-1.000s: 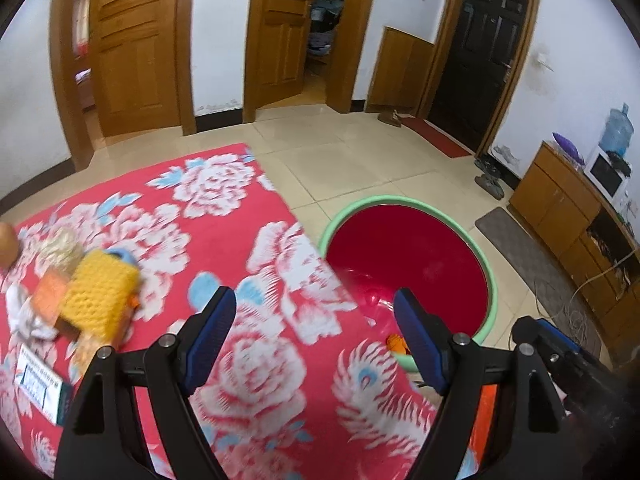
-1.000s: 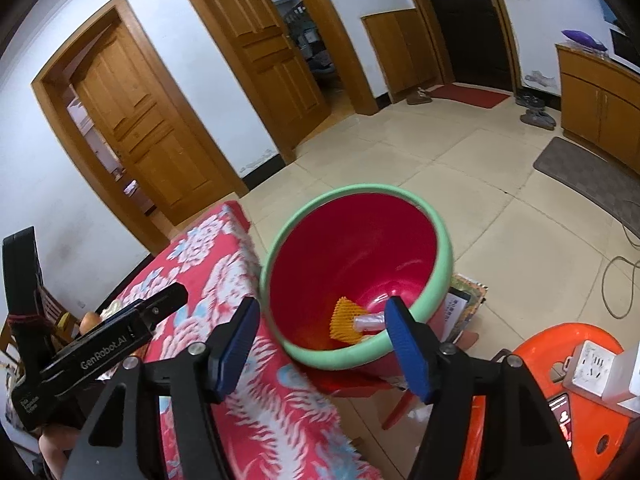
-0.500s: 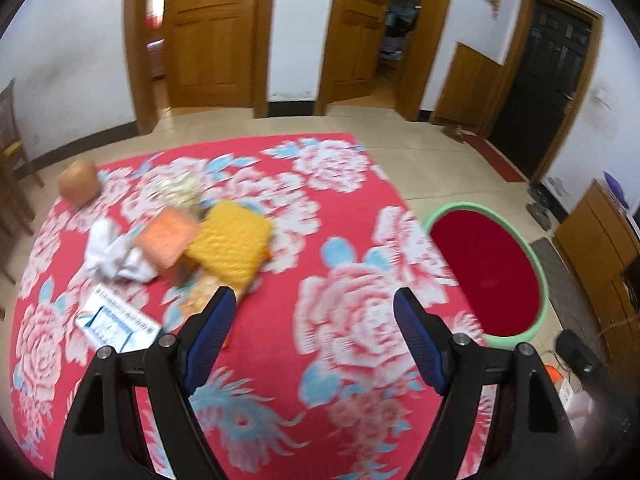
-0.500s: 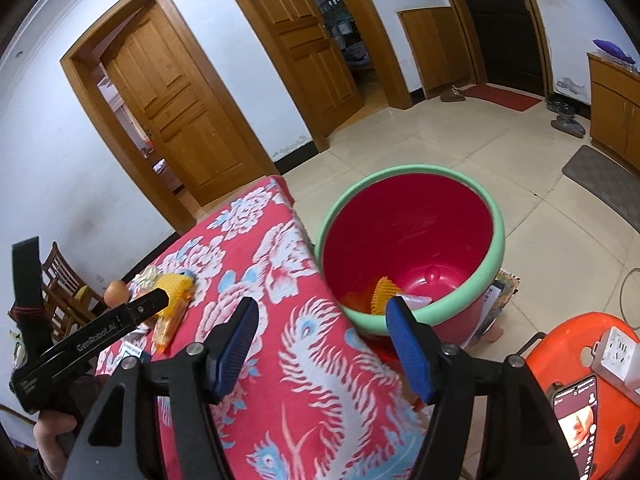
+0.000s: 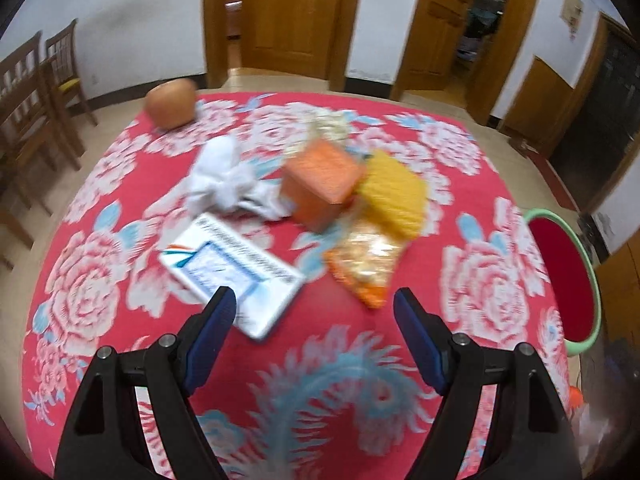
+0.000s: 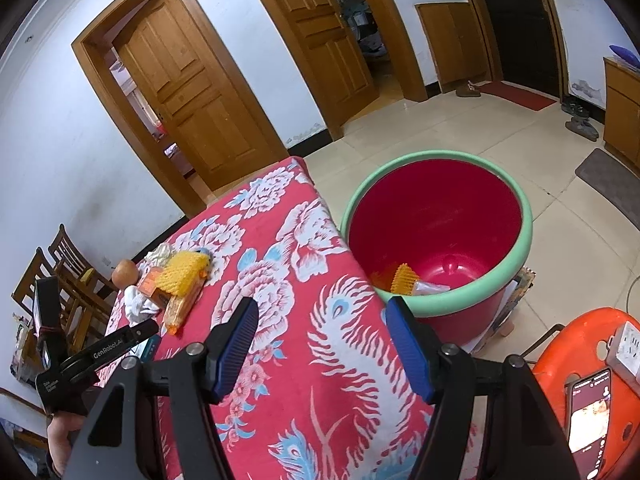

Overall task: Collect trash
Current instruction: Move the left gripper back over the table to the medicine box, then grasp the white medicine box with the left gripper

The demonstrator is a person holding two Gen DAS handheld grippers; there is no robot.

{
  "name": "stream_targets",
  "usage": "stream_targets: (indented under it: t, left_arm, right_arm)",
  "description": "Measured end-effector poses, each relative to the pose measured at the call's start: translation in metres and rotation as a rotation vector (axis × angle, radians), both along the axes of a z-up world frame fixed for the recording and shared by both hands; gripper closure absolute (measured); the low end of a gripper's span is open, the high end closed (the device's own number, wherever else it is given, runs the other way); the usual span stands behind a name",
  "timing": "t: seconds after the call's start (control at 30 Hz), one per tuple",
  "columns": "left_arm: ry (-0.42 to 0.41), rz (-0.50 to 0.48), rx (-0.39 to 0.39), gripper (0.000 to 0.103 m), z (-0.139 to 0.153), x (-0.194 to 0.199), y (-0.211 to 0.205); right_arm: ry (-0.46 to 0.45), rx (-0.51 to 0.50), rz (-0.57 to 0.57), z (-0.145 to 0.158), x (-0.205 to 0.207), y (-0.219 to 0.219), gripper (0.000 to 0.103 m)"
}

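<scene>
Trash lies on the red floral tablecloth (image 5: pixel 472 280): a white flat box (image 5: pixel 230 266), crumpled white tissue (image 5: pixel 228 184), an orange carton (image 5: pixel 322 184), a yellow foam net (image 5: pixel 394 196) and an orange snack bag (image 5: pixel 366 258). My left gripper (image 5: pixel 314 308) hangs open just above the near end of the white box, nothing between its fingers. My right gripper (image 6: pixel 322 320) is open and empty over the cloth, beside the red tub with a green rim (image 6: pixel 440 228). The tub holds a yellow net (image 6: pixel 404 278) and a wrapper. The left gripper's body (image 6: pixel 96 354) shows at the right view's left edge.
A round brown fruit (image 5: pixel 170 102) sits at the table's far corner. Wooden chairs (image 5: pixel 36 92) stand left of the table. An orange stool (image 6: pixel 580 380) with a phone (image 6: pixel 588 412) and power strip stands right of the tub. Wooden doors line the far wall.
My left gripper swung left from over the tub to the trash pile and dropped closer to the table. My right gripper drew back from the tub a little. Both stayed open.
</scene>
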State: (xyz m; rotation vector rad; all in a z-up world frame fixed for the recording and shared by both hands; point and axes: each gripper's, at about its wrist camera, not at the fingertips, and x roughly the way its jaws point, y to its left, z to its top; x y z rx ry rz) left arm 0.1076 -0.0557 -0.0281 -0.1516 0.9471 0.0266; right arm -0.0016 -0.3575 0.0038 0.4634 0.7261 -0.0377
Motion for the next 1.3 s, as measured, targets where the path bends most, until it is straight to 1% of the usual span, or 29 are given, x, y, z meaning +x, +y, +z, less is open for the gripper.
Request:
stream_targets:
  t: [0.17,0.3,0.43,0.57,0.67,0.83,0.9,1.1,1.2,1.3]
  left_arm:
    - [0.018,0.084,-0.010,0.022,-0.008,0.005,0.025]
    - [0.024,0.131,-0.020,0.022,-0.013,0.016,0.039]
    - [0.041,0.158,-0.040,0.022,-0.018,0.031,0.047]
    - [0.060,0.167,-0.035,0.022,-0.025,0.042,0.049]
    - [0.071,0.163,-0.027,0.023,-0.030,0.047,0.045]
    - [0.062,0.122,0.028,0.023,-0.032,0.045,0.033]
    - [0.048,0.110,0.029,0.027,-0.031,0.042,0.031]
    - [0.043,0.055,0.023,0.035,-0.028,0.031,0.029]
    - [0.037,0.022,0.009,0.043,-0.026,0.023,0.028]
    - [0.022,-0.009,0.005,0.046,-0.021,0.014,0.028]
  right_arm:
    - [0.007,0.000,0.012,-0.002,0.002,0.006,0.034]
    - [0.012,-0.005,0.024,-0.003,0.002,0.010,0.034]
    - [0.013,-0.009,0.026,-0.002,0.001,0.012,0.034]
    - [0.013,-0.012,0.022,-0.002,-0.001,0.011,0.034]
    - [0.016,-0.013,0.018,-0.002,-0.002,0.010,0.034]
    - [0.023,-0.011,0.016,-0.002,-0.004,0.009,0.034]
    - [0.021,-0.013,0.015,0.000,-0.006,0.009,0.034]
    - [0.015,-0.026,0.012,0.005,-0.014,0.009,0.034]
    - [0.015,-0.032,0.016,0.008,-0.018,0.012,0.034]
    - [0.011,-0.040,0.024,0.012,-0.022,0.018,0.034]
